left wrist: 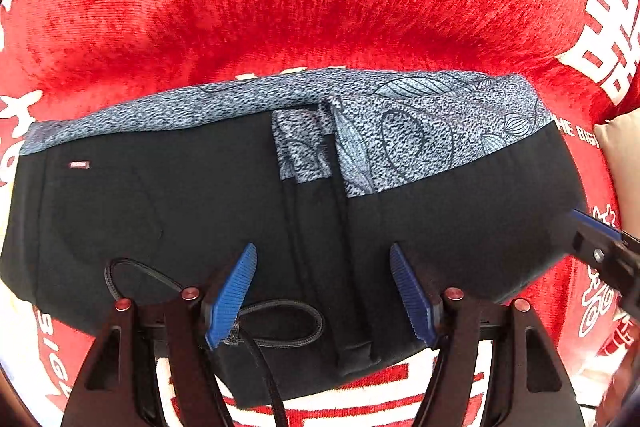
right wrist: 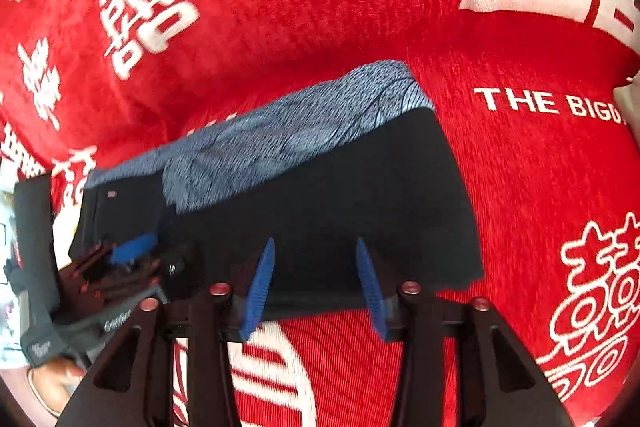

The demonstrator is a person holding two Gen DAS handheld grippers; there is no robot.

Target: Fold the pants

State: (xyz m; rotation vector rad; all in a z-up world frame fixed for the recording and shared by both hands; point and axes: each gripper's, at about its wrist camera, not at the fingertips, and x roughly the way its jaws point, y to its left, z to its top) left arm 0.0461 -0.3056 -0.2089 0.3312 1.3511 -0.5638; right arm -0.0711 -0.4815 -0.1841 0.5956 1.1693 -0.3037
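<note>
Your pants (left wrist: 160,211) lie folded into a wide black bundle on the red blanket (left wrist: 280,7), patterned blue-grey lining showing along the far edge. Left gripper (left wrist: 322,291) hangs w/ jaws apart over the near edge, gripping nothing; right gripper (right wrist: 316,287) likewise spread & empty above the bundle's near right part. Risk: the loose drawstring (left wrist: 288,323) loops right by your left finger, so closing there could snag the cord & drag the fold open. Left view alone shows that cord & the centre seam; right view alone shows the bundle's right end & your gloved hand (right wrist: 40,327).
</note>
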